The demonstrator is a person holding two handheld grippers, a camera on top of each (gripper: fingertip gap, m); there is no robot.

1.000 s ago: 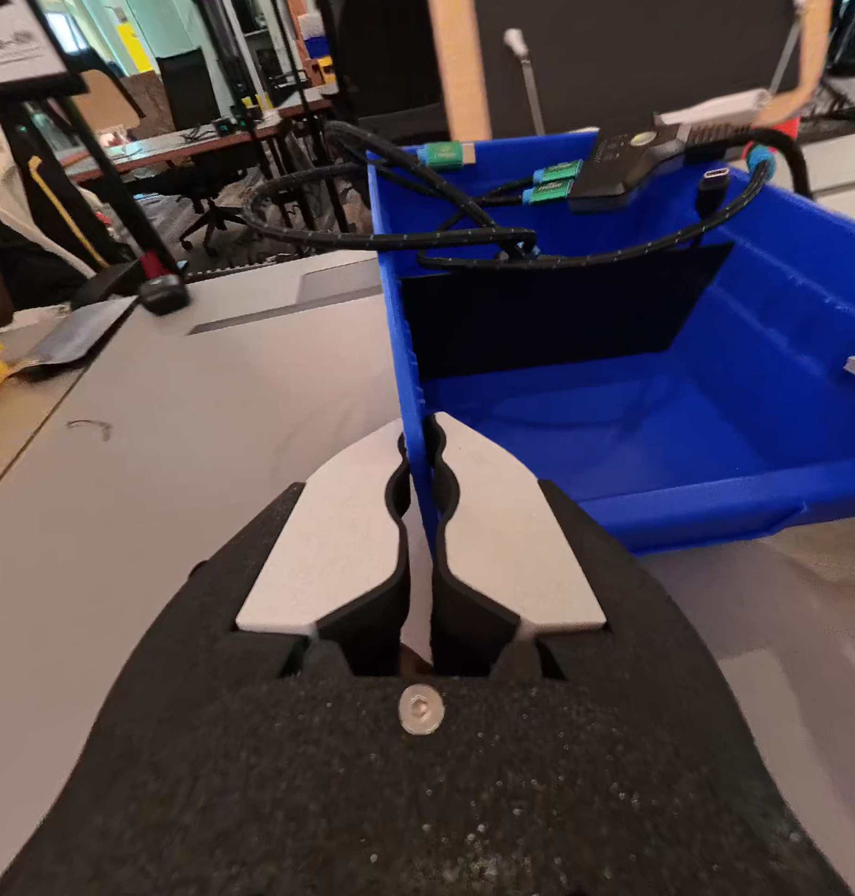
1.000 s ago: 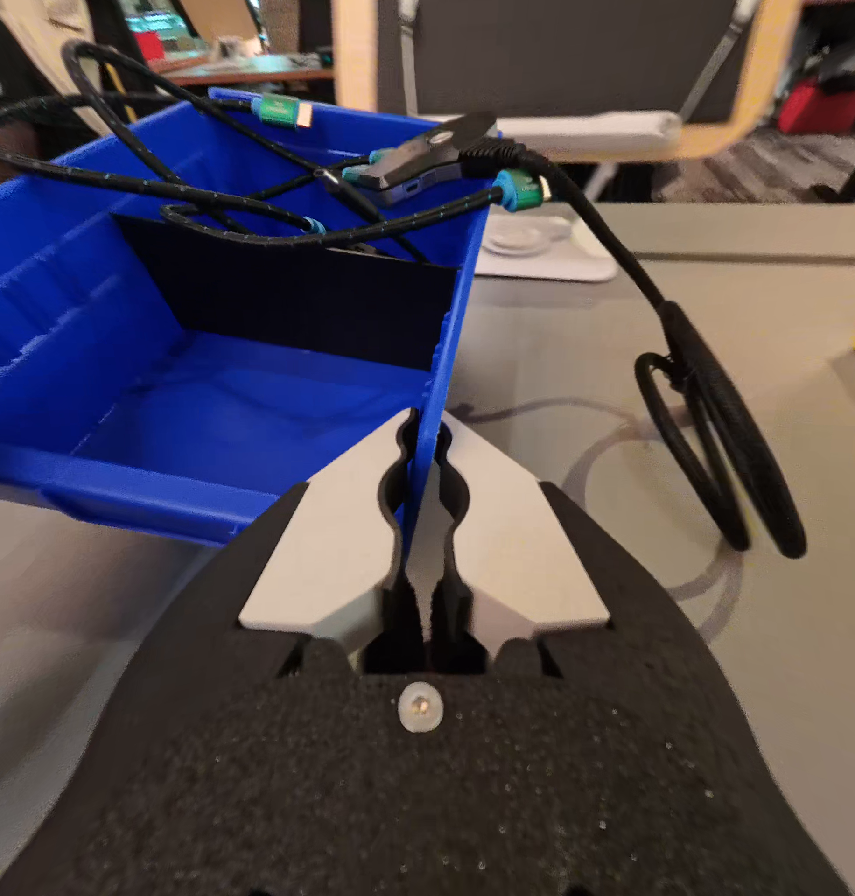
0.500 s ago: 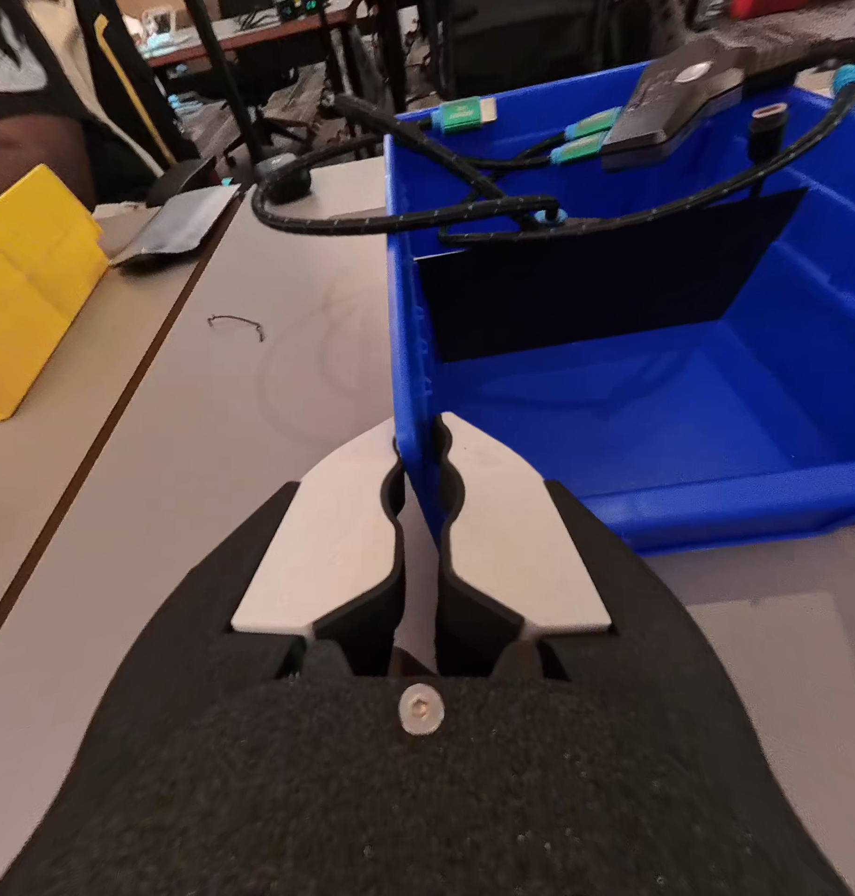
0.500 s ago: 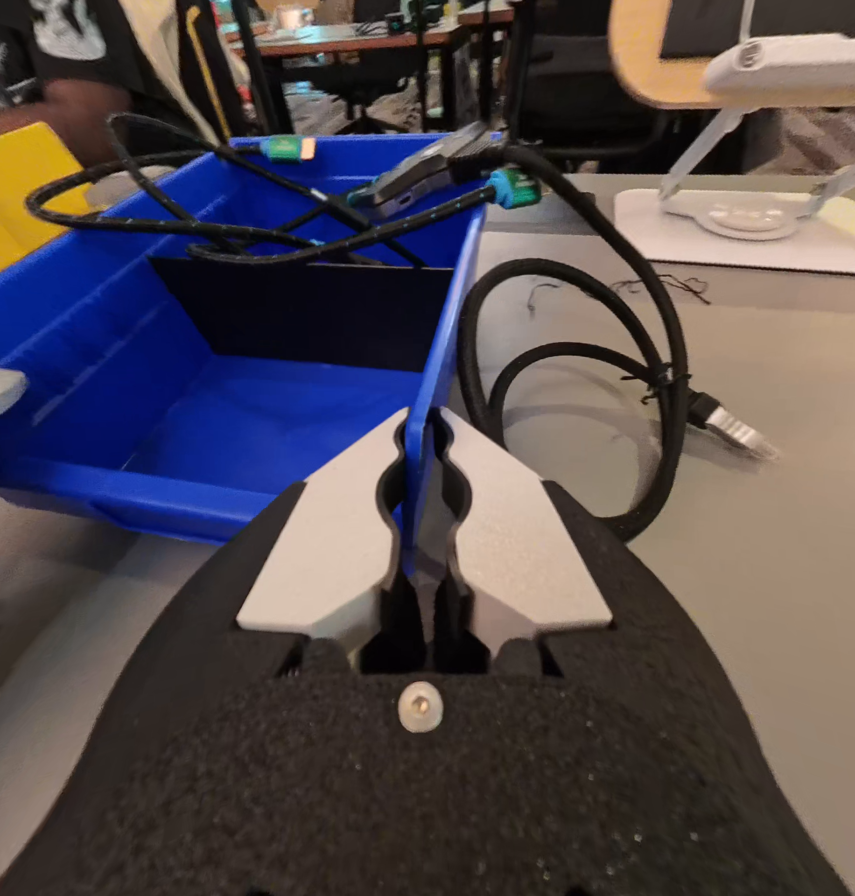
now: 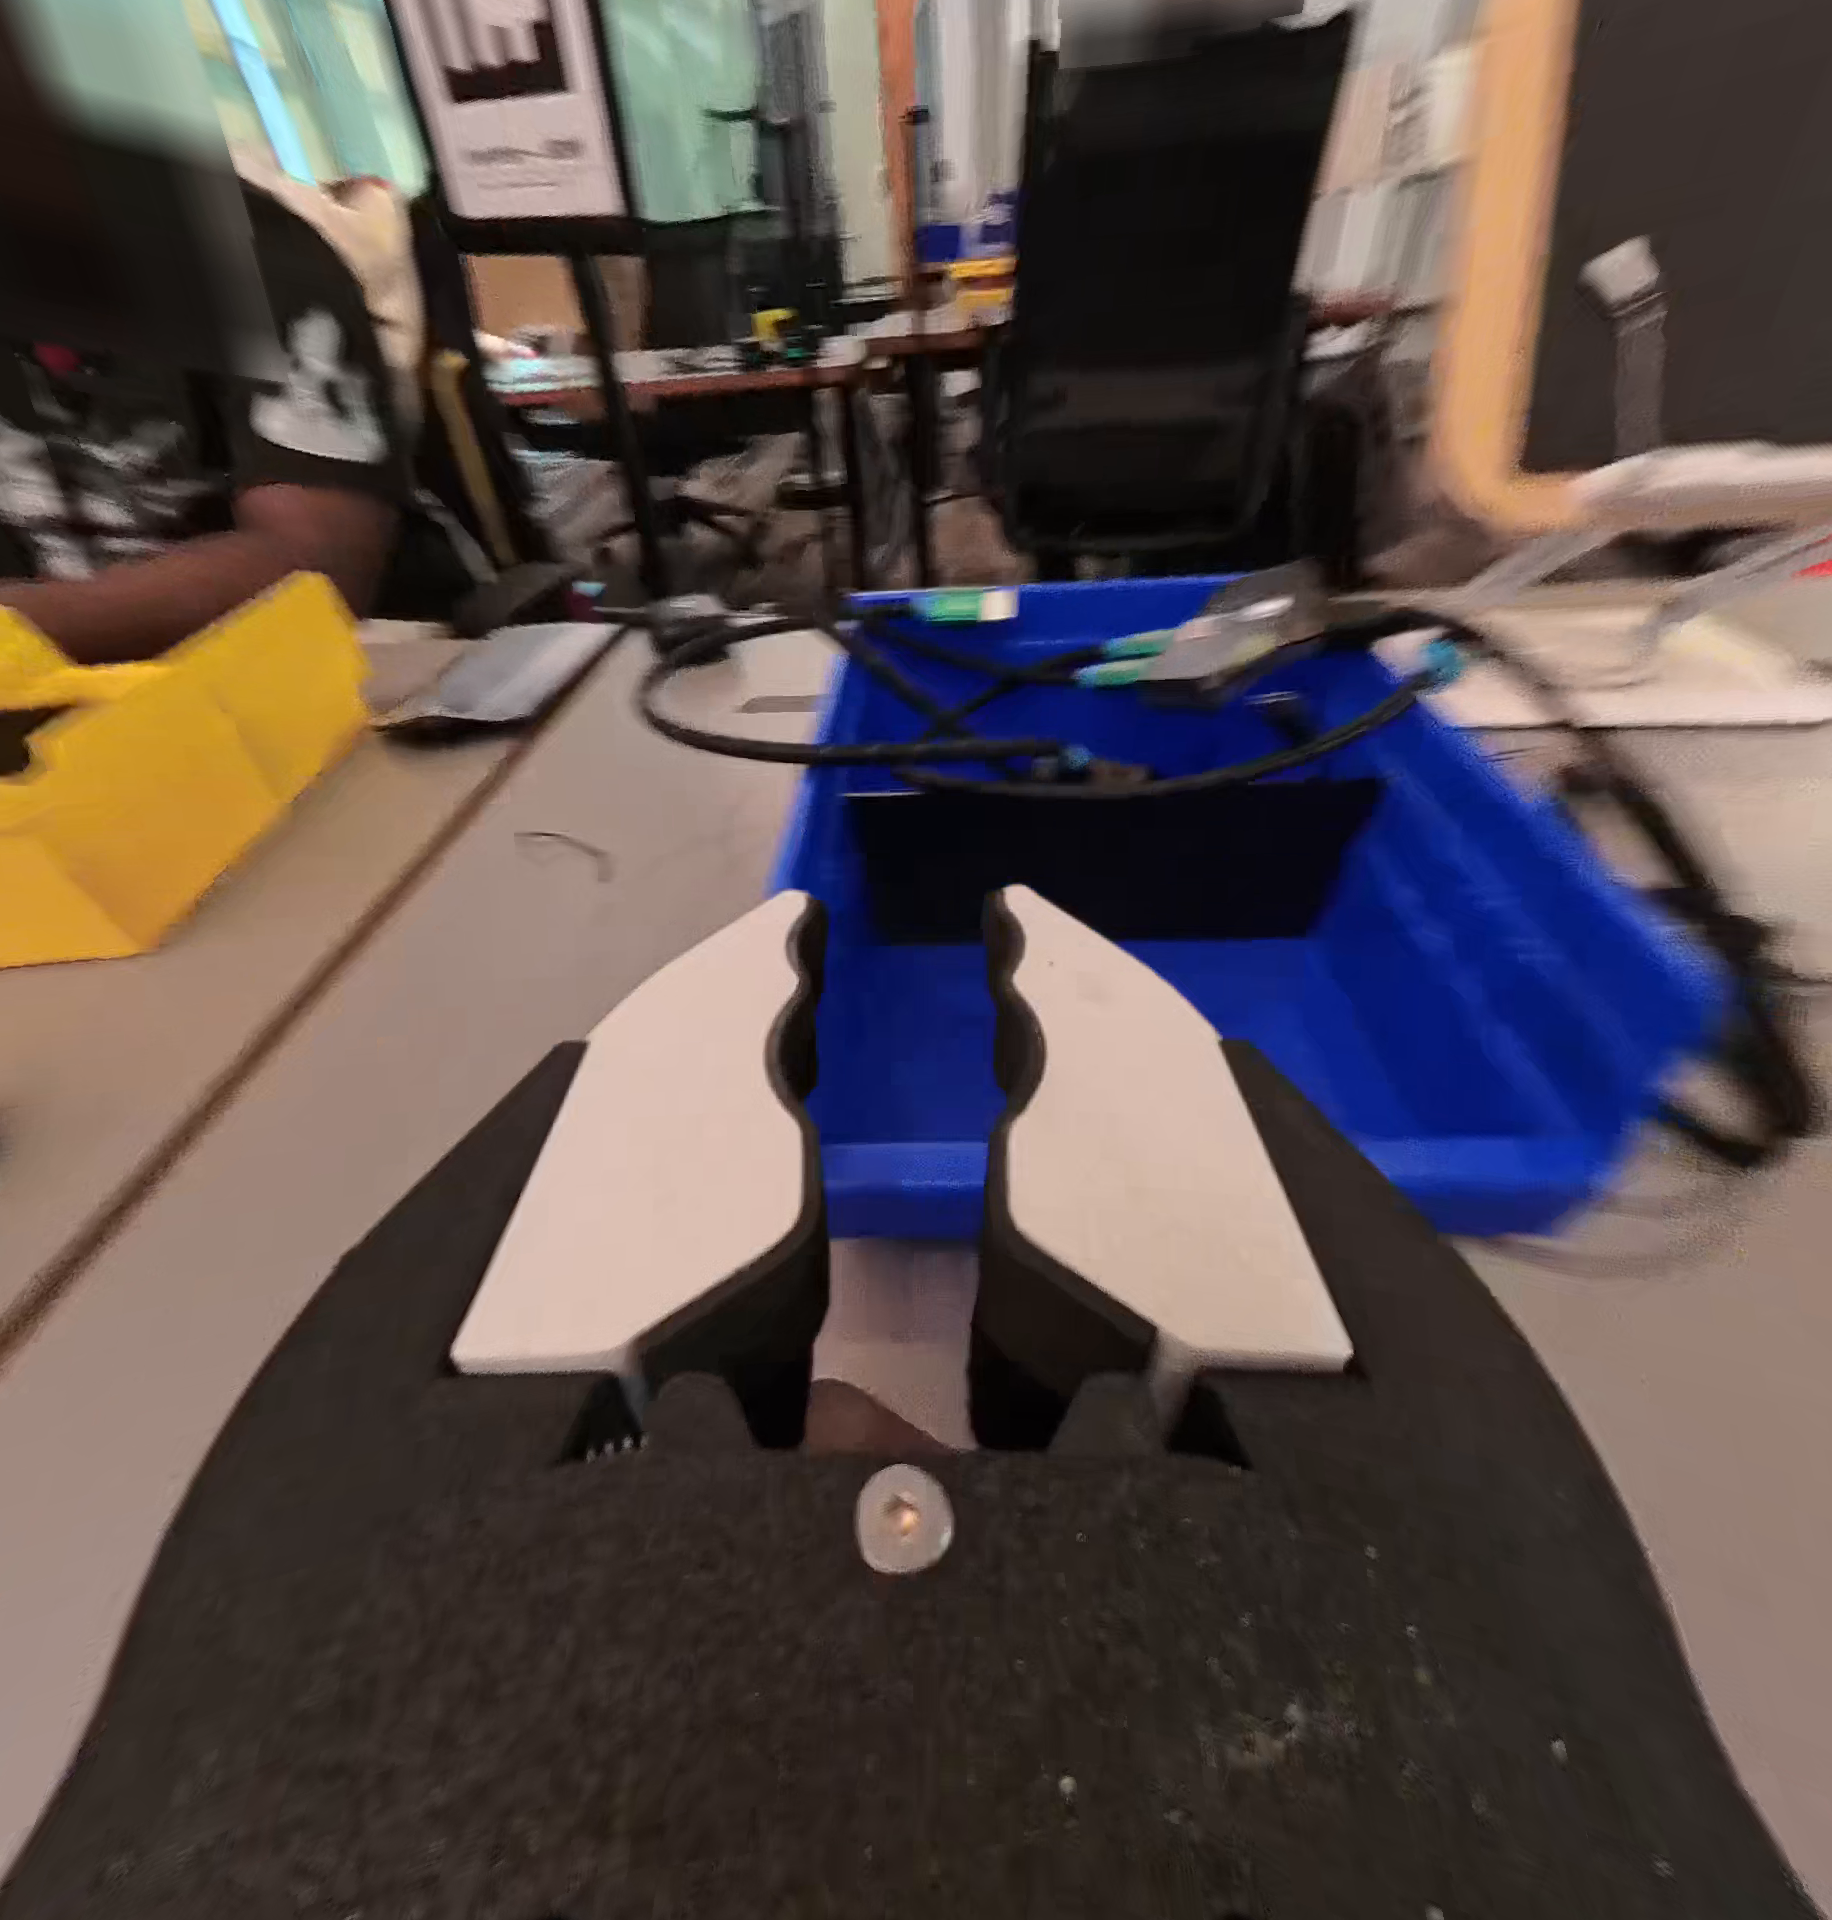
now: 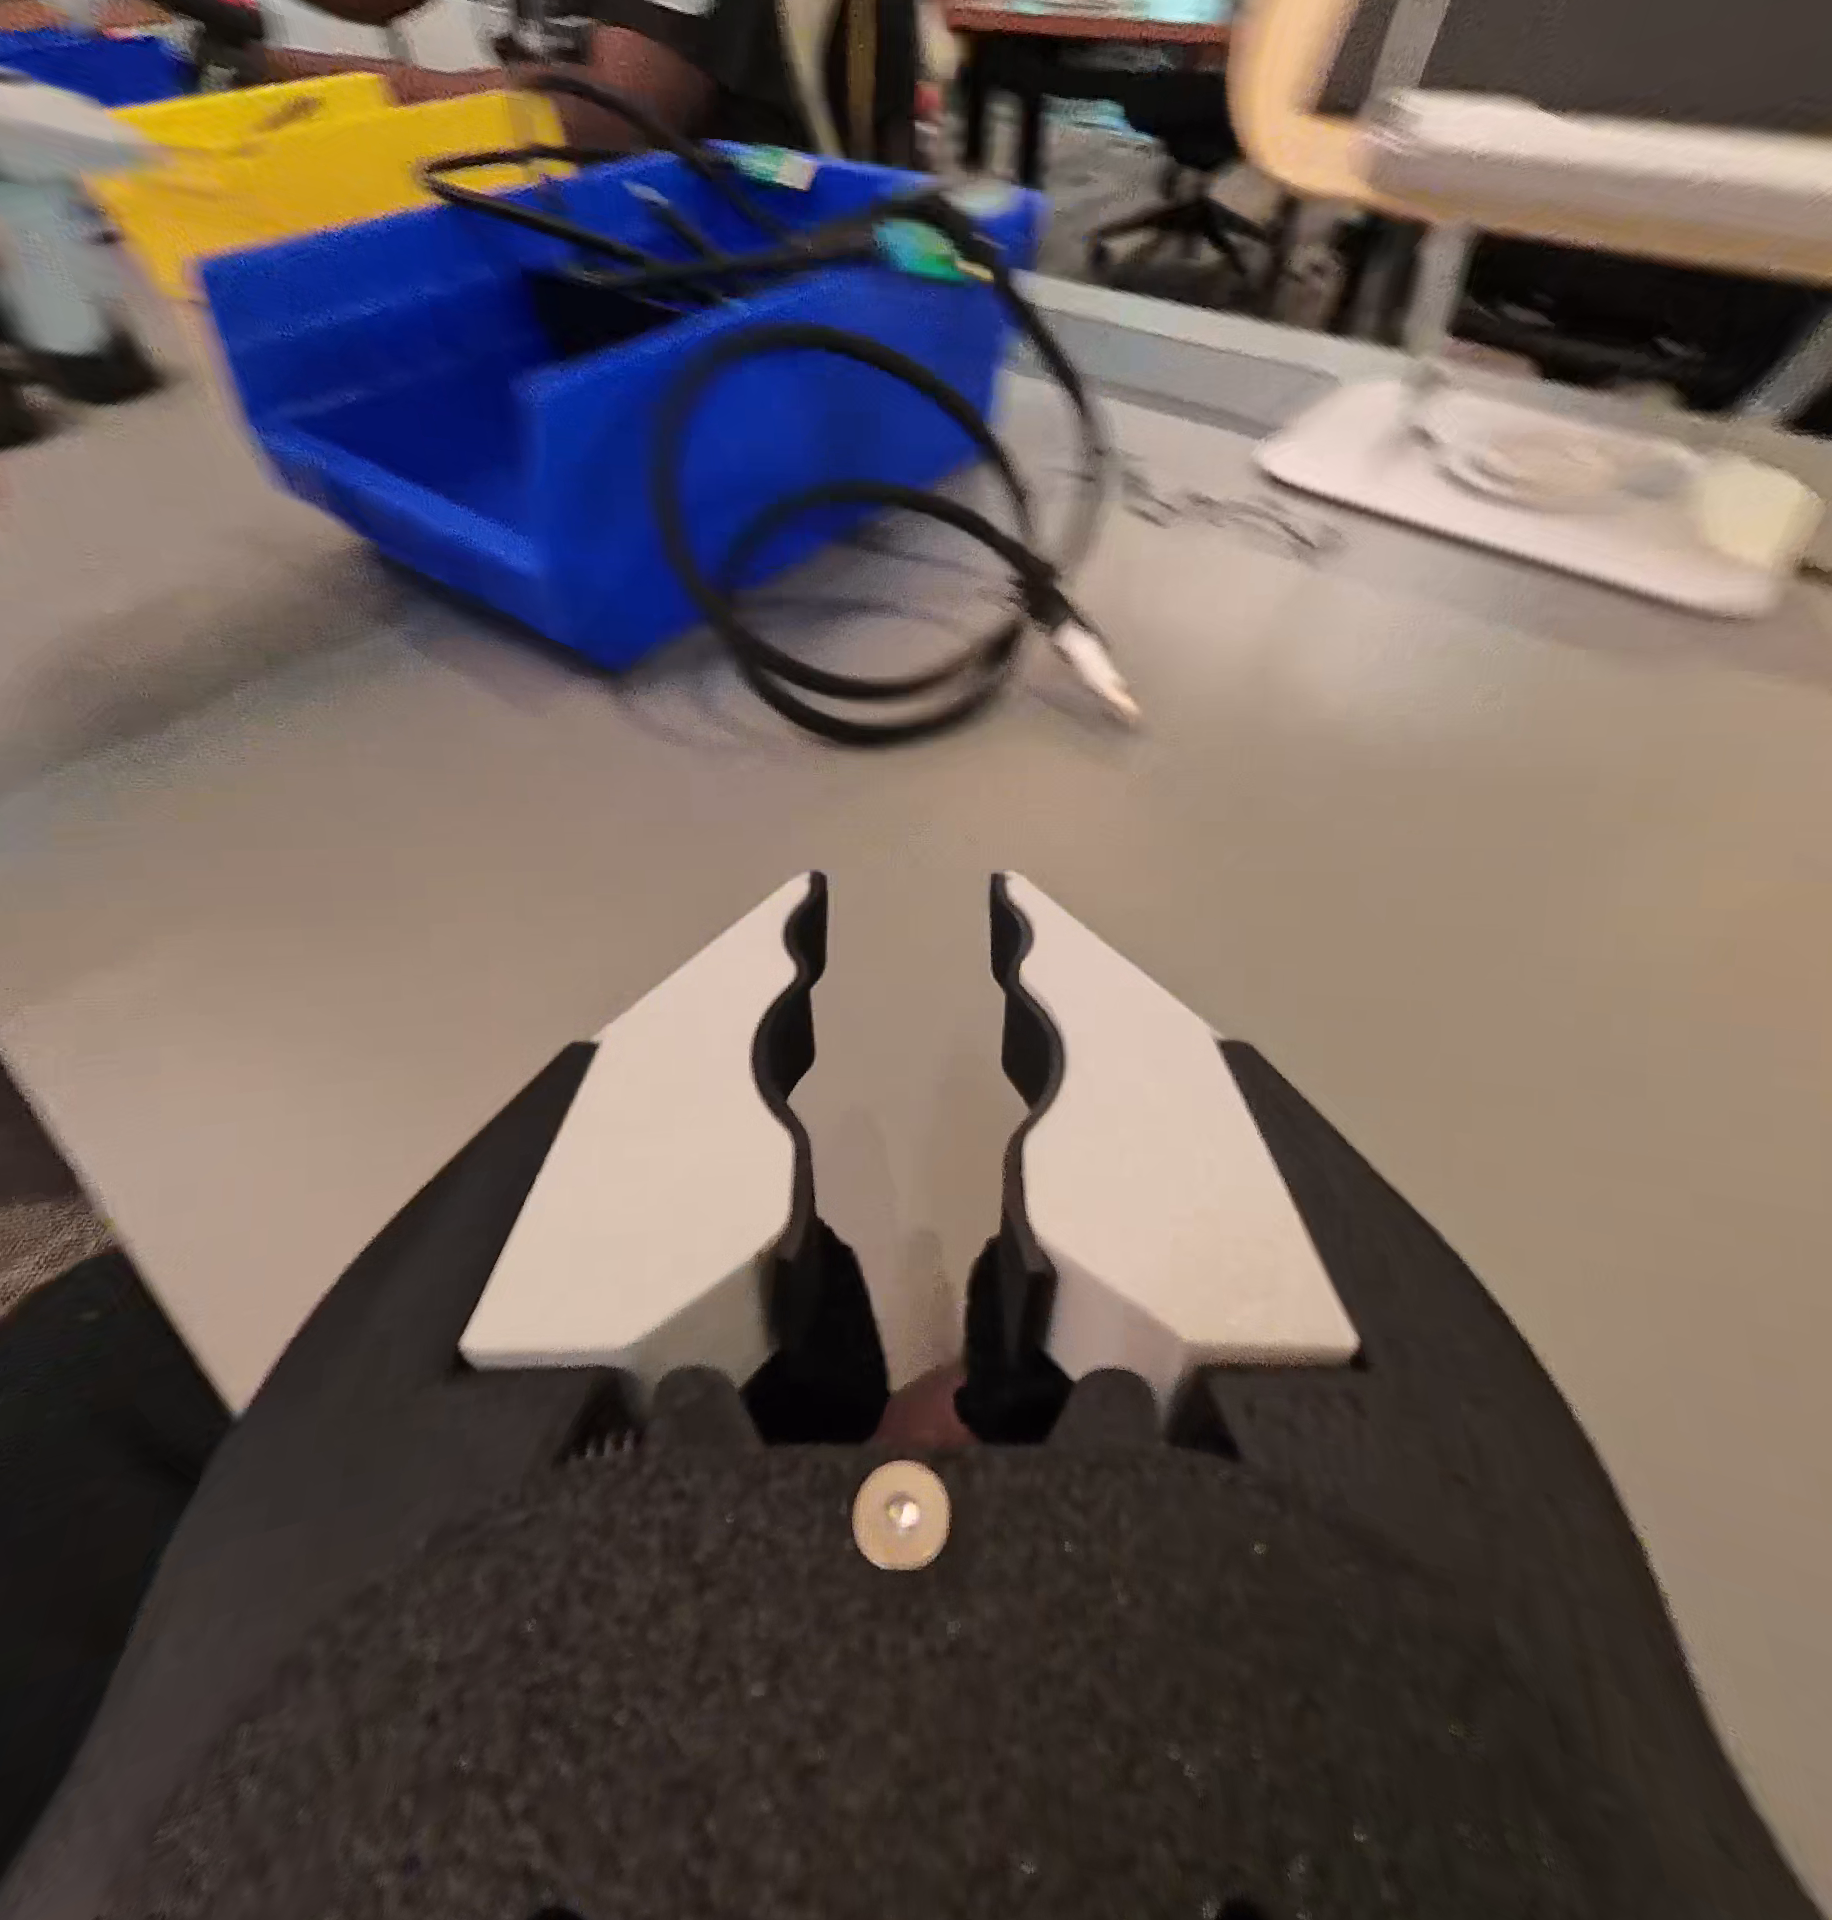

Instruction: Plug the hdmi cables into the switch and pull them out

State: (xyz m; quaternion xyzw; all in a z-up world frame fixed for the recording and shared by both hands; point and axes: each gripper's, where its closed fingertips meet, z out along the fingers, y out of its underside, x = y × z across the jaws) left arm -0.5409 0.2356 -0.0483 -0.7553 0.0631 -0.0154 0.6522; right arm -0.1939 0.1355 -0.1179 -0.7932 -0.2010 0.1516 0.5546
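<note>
While both views are smearing with motion blur, I am holding my left gripper [image 5: 901, 914] with its jaws parted and nothing between them, just in front of the near wall of the blue bin [image 5: 1514, 1039]. That bin is sitting on the grey table [image 5: 579, 935]. My right gripper [image 6: 907, 894] is likewise gaping and empty, hanging over bare table, well apart from the bin.

Across the far end of the bin, black hdmi cables [image 5: 995, 727] are lying over the rim, their green plugs pointing toward the switch [image 5: 1234, 634], a small dark-and-silver box perching at the bin's far right corner. Two green plugs appear to be sitting against the switch, though the blur is making it hard to tell whether they are seated. Another green plug [image 5: 964, 605] is lying loose on the far rim.

From the right wrist view, a thicker black cable [image 6: 870, 582] is looping down the bin's outer side onto the table, ending in a silver connector [image 6: 1094, 665]. A yellow bin [image 5: 143, 769] is standing to the left, with a person's arm [image 5: 216, 561] behind it.
</note>
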